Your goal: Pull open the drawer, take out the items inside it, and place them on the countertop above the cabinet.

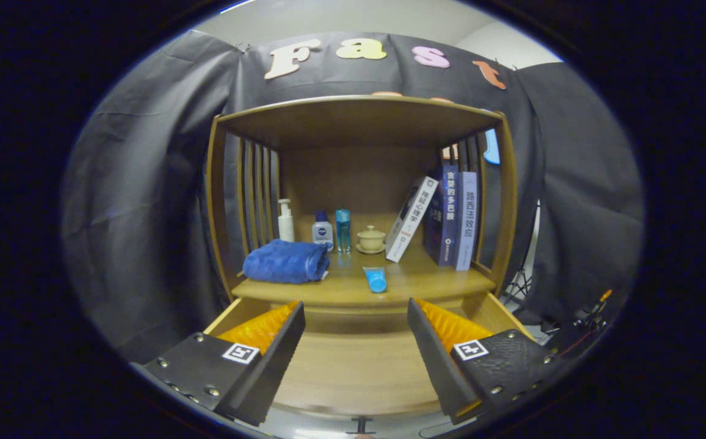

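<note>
Drawer (356, 366) open at bottom centre, looks bare — gripper (356, 347) released, empty. Blue tube (376, 280) lies on bench (426, 277) mid-frame; likely near done — check the drawer.

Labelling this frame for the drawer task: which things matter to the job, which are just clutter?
Job:
- drawer, pulled open below the tongs
- countertop above it
- blue tube lying near the countertop's front edge
- tongs, open, holding nothing, over the drawer

Probably clutter:
- blue towel
- pump bottle, two small bottles
- lidded cup
- books
</note>
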